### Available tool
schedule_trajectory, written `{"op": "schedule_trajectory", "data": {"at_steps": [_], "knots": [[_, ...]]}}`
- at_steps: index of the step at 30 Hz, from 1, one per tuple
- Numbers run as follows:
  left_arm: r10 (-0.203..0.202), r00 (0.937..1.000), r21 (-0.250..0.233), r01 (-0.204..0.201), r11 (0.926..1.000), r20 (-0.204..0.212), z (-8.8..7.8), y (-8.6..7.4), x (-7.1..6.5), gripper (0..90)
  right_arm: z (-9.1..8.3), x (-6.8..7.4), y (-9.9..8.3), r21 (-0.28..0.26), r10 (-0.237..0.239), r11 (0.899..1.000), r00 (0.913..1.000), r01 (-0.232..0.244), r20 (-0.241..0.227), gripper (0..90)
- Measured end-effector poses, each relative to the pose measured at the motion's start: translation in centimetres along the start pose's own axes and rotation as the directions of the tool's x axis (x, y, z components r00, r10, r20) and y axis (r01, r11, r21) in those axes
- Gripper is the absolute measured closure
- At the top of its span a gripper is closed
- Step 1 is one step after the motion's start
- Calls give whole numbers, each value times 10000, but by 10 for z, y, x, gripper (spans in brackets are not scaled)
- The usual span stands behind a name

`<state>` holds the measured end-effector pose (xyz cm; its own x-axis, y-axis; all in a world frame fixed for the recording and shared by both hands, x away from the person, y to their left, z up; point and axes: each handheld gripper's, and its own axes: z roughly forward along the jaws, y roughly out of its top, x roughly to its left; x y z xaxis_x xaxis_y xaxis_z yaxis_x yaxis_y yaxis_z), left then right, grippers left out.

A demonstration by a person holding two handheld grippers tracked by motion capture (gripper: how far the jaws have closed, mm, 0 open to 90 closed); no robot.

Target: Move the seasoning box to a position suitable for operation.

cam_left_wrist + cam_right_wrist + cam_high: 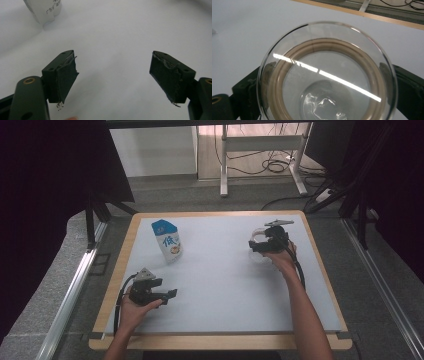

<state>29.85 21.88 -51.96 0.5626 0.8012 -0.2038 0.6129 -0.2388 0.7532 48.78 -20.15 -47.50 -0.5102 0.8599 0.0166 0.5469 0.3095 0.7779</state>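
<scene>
A clear glass cup [327, 75] stands between the jaws of my right gripper [325, 85], which is shut on its sides; its round rim faces the camera and a pale ring runs inside it. From above, the right gripper [261, 246] holds the glass cup [257, 247] at the right middle of the table. A blue and white milk carton [167, 240] stands at the far left. My left gripper [170, 295] rests near the front left, open, with nothing between its pads. In the left gripper view, the left gripper [113, 75] hangs over bare table, with the carton [46, 11] at top left.
The table [220, 285] has a pale top with a wooden edge [220, 342]. Beyond its far edge stand a desk frame [260, 155] with cables on the floor, and dark curtains at both sides.
</scene>
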Motion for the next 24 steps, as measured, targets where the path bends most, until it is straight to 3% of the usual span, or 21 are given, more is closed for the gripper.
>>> {"op": "schedule_trajectory", "data": {"at_steps": [2,15,18,24], "knots": [[4,10000,8,-4,10000,-9,0,0,0,213,1,0,-1,-54,-44,10000,9998,43,-201,105],[14,10000,34,-14,10000,4,2,0,0,213,-3,3,0,-160,-414,9990,9991,415,78,113],[3,10000,91,-3,10000,20,3,-1,0,213,-9,0,0,-296,-302,9991,9993,295,-233,113],[2,10000,205,-2,9998,20,7,-2,1,213,-25,4,0,-380,-745,9967,9951,721,-643,113]]}}
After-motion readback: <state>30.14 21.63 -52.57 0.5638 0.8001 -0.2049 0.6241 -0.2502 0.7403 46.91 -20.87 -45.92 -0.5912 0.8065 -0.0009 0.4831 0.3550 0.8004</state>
